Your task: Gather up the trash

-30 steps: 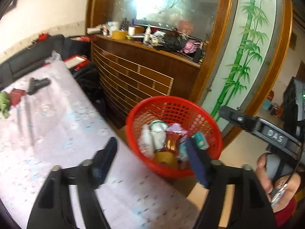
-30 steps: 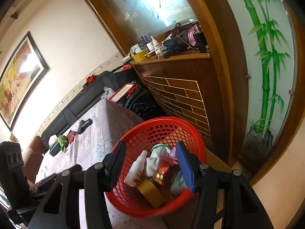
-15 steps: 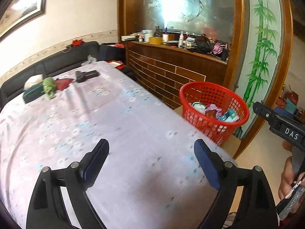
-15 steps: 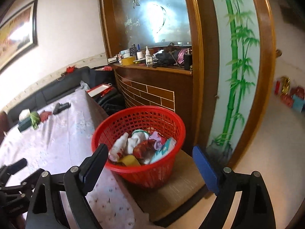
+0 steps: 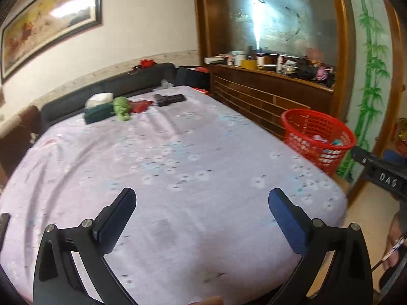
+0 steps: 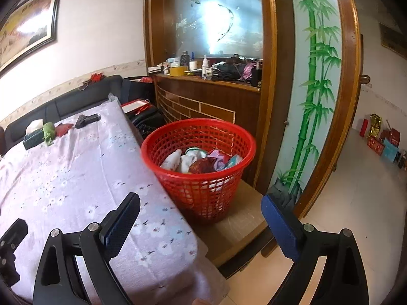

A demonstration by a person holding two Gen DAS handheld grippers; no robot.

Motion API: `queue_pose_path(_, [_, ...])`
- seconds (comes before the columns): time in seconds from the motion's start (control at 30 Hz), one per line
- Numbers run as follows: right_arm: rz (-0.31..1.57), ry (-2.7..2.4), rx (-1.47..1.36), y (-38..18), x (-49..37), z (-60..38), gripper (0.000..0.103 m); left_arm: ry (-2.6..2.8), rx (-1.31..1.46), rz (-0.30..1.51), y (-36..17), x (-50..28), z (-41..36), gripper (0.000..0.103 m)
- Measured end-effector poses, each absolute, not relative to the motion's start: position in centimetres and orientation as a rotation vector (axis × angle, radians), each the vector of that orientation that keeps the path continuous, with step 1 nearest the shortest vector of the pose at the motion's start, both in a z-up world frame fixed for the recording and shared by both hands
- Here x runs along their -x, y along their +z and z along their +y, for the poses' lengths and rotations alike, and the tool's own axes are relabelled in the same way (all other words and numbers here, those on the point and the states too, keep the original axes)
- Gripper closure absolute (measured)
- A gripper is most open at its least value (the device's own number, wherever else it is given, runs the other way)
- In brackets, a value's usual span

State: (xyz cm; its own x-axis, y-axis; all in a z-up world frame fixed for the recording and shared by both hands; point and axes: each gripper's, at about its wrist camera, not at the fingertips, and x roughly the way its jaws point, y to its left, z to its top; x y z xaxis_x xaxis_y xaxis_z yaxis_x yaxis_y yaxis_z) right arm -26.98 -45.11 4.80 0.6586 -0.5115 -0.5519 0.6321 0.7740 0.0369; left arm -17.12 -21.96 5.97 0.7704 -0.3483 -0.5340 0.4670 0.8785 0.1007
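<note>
Table (image 5: 178, 178), red basket (image 6: 203, 188), contents jumbled, indistinct.

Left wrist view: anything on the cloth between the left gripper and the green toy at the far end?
Nothing. In the left wrist view, only bare flowered tablecloth lies between the open left gripper and the green toy.

The basket (image 6: 198, 152) stands just right of the table (image 6: 63, 183), holding trash (image 6: 201, 161).
</note>
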Motion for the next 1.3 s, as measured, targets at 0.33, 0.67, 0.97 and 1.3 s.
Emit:
queue_pose_path(0.33, [0.551, -0.632, -0.195, 4.8, 25.8, -43.5, 0.005, -0.389, -0.297, 0.499, 5.2, 17.4, -21.8, 0.0])
queue_pose_path(0.67, [0.563, -0.62, -0.19, 4.4, 25.6, -43.4, 0.005, -0.369, -0.309, 0.463, 5.2, 18.0, -21.7, 0.0])
queue_pose_path(0.97, [0.574, -0.605, -0.178, 4.3, 25.3, -43.0, 0.005, -0.361, -0.326, 0.471, 4.8, 18.0, -21.8, 0.0])
queue_pose_path(1.3, [0.586, -0.597, -0.165, 4.0, 25.1, -42.7, 0.005, -0.366, -0.304, 0.489, 4.6, 17.6, -21.3, 0.0])
